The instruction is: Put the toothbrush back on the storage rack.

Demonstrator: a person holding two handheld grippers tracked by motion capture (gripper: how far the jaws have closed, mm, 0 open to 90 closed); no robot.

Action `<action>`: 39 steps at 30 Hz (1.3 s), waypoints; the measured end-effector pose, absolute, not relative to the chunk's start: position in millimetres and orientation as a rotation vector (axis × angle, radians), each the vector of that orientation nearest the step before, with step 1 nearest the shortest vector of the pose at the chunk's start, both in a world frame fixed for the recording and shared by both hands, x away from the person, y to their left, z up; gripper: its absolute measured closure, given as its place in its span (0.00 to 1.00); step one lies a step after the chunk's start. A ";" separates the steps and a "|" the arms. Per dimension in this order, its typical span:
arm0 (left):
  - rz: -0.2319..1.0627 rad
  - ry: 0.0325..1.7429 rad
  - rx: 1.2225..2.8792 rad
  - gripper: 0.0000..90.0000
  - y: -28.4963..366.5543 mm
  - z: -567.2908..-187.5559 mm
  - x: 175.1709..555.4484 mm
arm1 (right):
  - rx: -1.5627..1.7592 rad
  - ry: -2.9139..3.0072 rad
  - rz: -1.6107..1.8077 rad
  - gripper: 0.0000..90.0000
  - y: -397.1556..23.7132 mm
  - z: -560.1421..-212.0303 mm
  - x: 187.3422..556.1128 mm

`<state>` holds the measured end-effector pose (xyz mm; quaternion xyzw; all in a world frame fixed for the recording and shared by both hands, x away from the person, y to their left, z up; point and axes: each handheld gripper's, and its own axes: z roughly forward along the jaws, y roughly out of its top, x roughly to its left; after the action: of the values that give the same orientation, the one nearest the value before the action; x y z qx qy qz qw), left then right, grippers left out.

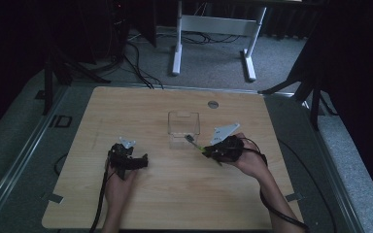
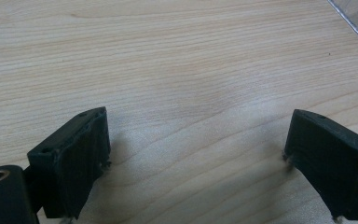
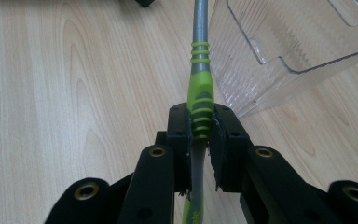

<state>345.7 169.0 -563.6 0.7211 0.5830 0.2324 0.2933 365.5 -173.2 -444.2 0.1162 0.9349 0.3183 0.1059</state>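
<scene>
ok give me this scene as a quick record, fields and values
surface: wooden table
right gripper: shut on the green and grey toothbrush, its head end aimed at the box
left gripper: open, nothing between the jaws, low over bare wood
clear plastic box: mid table, open top; the brush's far end is at its near right corner
contact between brush and box: cannot tell
hands: one on each gripper, coming in from the near edge

No legible text anywhere.

bare tabletop (image 1: pixel 175 194) lies open all round; only the clear container (image 1: pixel 183 127) stands mid-table.
</scene>
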 end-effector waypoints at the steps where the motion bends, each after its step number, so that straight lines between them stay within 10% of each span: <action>1: 0.619 1.553 1.920 0.08 168.9 -563.7 345.7 | 0.342 2.752 0.940 0.88 -173.0 -443.8 365.8; 39: 0.620 1.552 1.922 0.08 169.1 -563.6 345.7 | 0.469 2.654 1.051 0.88 -168.6 -436.1 373.6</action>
<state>345.7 169.1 -563.6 0.7216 0.5826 0.2326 0.2929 373.6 -168.6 -436.1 0.1608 0.9104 0.3604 0.1239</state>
